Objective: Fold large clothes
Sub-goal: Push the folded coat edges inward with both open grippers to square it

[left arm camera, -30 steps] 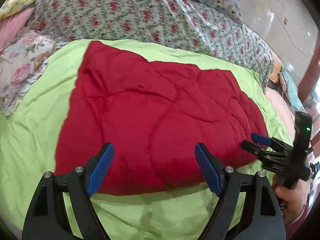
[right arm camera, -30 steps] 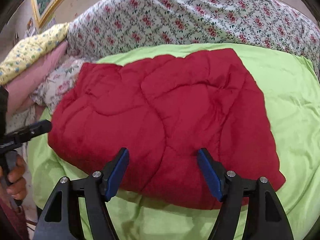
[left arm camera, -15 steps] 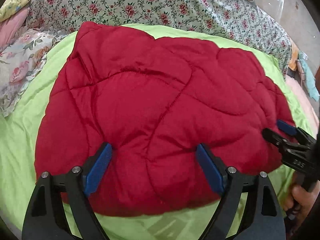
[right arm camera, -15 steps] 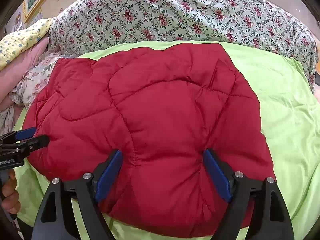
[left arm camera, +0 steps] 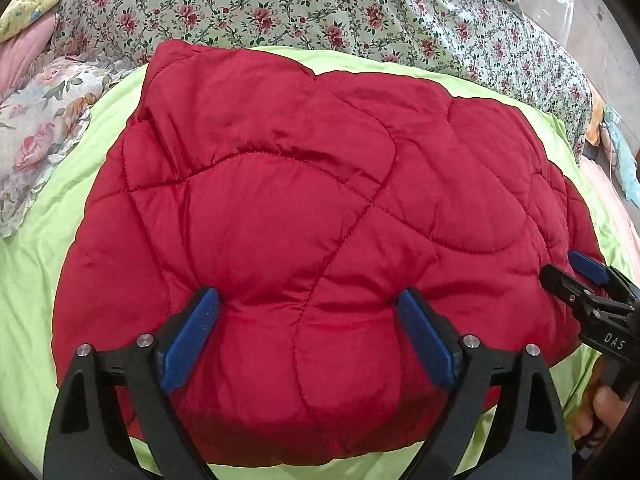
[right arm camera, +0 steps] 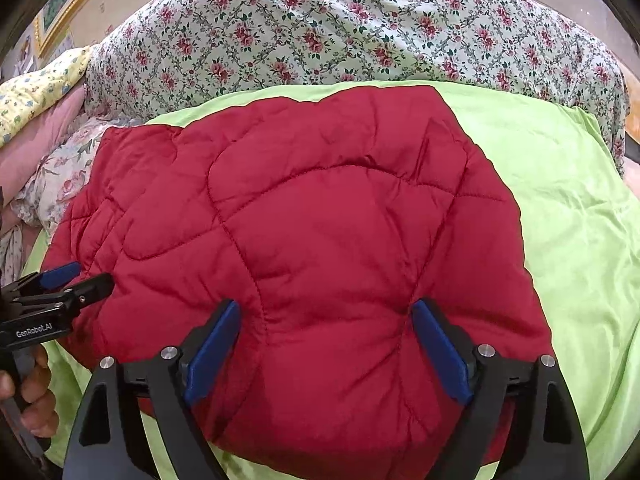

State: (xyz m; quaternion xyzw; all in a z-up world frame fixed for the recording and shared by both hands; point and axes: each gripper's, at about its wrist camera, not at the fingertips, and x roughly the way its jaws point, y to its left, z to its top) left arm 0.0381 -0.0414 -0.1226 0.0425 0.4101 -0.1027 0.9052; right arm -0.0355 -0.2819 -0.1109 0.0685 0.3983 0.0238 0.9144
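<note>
Left wrist view: one red quilted garment on the green bedspread, lying directly ahead of and under the left hand-held gripper; long axis crosswise. Jaws spread, just widened, padding bulging between them.

Right wrist view: right hand-held gripper likewise spread, just widened, over the near hem. Both equally near.

A bed is spread with a lime-green sheet. Behind it, rose-print bedding is heaped, with a yellow quilt at the left. A gilt frame is hung on the wall, and glossy floor is seen beyond.
</note>
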